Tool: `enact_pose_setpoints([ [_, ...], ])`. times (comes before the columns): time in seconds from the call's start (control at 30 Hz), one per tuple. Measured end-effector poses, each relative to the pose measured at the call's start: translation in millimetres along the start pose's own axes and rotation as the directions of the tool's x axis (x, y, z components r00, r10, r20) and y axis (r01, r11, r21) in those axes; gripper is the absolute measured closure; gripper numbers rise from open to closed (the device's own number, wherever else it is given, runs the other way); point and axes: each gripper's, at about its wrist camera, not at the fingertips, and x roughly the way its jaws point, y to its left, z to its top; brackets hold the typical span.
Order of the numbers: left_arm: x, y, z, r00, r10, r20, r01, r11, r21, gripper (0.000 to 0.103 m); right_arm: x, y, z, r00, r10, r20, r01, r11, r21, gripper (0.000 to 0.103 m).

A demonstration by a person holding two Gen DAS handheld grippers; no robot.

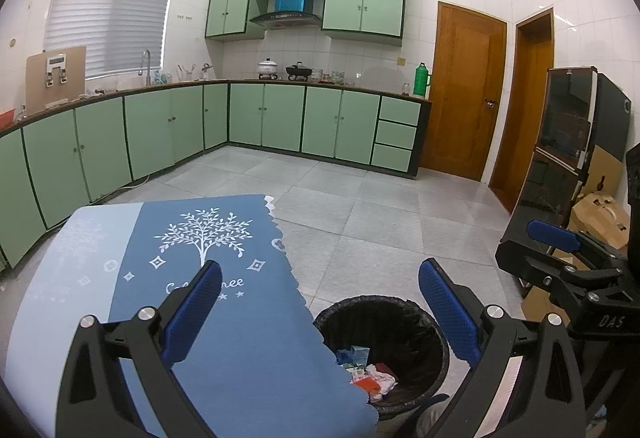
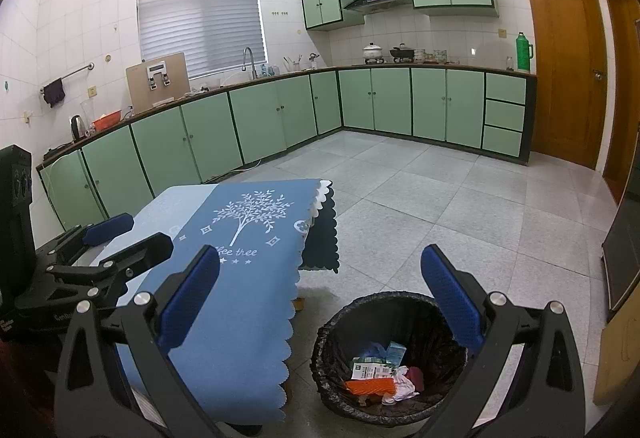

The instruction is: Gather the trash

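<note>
Here, the left gripper is hanging with its blue pads spread wide and gripping nothing, and the right gripper is likewise gaping wide and empty. Just below and between the right gripper's fingers, a black-lined trash bin is sitting on the grey tiled floor, holding the trash: an orange piece, white crumpled paper and small cartons. Under the left fingers of both grippers, a table with a blue cloth bearing a white tree print is standing beside the bin. Farther ahead, green cabinets are lining the walls, and a wooden door is standing to the right.
</note>
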Motion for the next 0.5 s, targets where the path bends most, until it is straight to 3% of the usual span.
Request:
enact_pose_setpoints([
  [0.5, -0.1, 1.2, -0.7, 1.000, 0.007, -0.007, -0.007, 1.000, 0.002, 0.006, 1.0, -0.4, -0.3, 1.000, 0.002, -0.002, -0.002, 1.000, 0.000, 0.005],
])
